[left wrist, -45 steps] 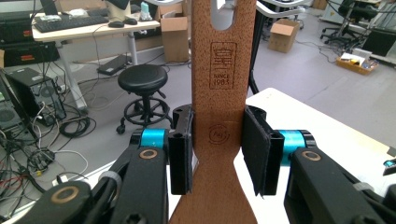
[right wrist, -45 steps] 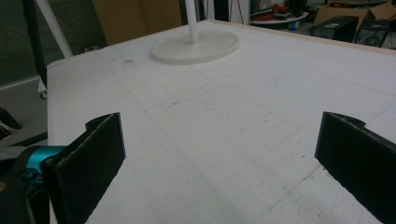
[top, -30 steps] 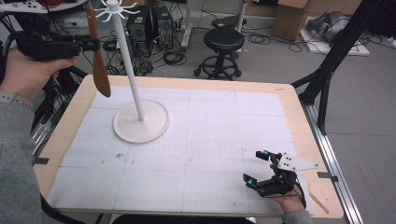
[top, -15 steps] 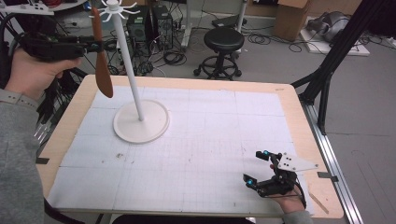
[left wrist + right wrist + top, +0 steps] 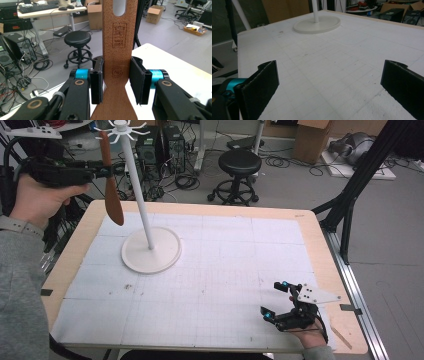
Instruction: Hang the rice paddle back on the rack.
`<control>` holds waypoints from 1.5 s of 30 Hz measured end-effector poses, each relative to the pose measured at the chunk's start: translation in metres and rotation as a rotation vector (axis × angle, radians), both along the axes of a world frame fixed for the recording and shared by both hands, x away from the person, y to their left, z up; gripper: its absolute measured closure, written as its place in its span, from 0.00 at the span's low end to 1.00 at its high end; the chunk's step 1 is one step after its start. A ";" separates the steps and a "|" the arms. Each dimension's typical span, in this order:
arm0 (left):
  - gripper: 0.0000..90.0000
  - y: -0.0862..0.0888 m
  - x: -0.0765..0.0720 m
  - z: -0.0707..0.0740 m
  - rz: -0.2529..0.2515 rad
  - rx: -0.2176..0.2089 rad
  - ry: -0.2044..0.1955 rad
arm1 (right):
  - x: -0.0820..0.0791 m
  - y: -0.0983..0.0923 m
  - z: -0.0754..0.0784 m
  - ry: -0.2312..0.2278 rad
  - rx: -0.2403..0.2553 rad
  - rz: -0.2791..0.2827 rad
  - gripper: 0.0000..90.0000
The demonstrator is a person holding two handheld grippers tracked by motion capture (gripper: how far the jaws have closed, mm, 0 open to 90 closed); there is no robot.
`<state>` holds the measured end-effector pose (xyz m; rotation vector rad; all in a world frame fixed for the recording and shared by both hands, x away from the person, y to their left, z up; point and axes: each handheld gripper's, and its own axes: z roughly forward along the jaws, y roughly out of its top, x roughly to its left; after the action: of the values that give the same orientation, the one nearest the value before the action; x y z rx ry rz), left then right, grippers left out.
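Hanging spatula (image 5: 111,190) on rack (image 5: 131,175): left hand-held gripper (image 5: 117,77) clamps the handle; slot goes over the 9 o'clock hook, kept vertical. Right hand-held gripper (image 5: 281,300) open, idle.

Beside the white round-footed stand (image 5: 150,251), the left gripper (image 5: 116,83) was a black tool with flat black rubber-like pads, bright blue cylinders behind each pad, brass-coloured rivet rings on its linkage arms, and a grey three-cornered plate dotted with dark holes on top. The right gripper (image 5: 280,299), well apart from that stand, had the same black frame, blue-lit tips, a like grey plate and a thin black cable. Both arms wore grey sleeves, the left with a pale grey wristband.
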<state>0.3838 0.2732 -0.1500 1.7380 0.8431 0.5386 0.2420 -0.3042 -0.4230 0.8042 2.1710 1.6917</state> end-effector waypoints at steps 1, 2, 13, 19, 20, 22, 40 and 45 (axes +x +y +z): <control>0.72 0.000 0.000 0.000 0.002 -0.004 0.001 | 0.000 0.000 0.000 -0.002 0.001 0.000 0.00; 0.72 -0.001 0.000 0.000 0.005 -0.008 0.001 | 0.000 0.000 0.000 -0.003 0.000 0.000 0.00; 0.44 0.006 -0.014 -0.011 -0.012 -0.041 -0.099 | -0.001 0.000 0.001 -0.002 0.003 0.003 0.00; 0.30 0.009 -0.029 -0.029 -0.058 -0.058 -0.150 | -0.001 0.001 0.002 -0.006 0.000 0.001 0.00; 0.26 0.009 -0.032 -0.032 -0.067 -0.050 -0.161 | -0.001 0.001 0.003 -0.009 0.003 0.000 0.00; 0.16 0.007 -0.037 -0.037 -0.070 -0.058 -0.168 | -0.001 0.002 0.003 -0.014 0.005 0.000 0.00; 0.02 0.007 -0.074 -0.087 -0.129 -0.108 -0.190 | 0.003 0.006 0.005 -0.023 0.006 0.001 0.00; 0.02 0.000 -0.082 -0.113 -0.151 -0.142 -0.214 | 0.004 0.008 0.006 -0.029 0.007 0.003 0.00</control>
<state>0.3016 0.2736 -0.2629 1.5683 0.5800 0.5388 0.2455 -0.2964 -0.4167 0.7738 2.1499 1.7027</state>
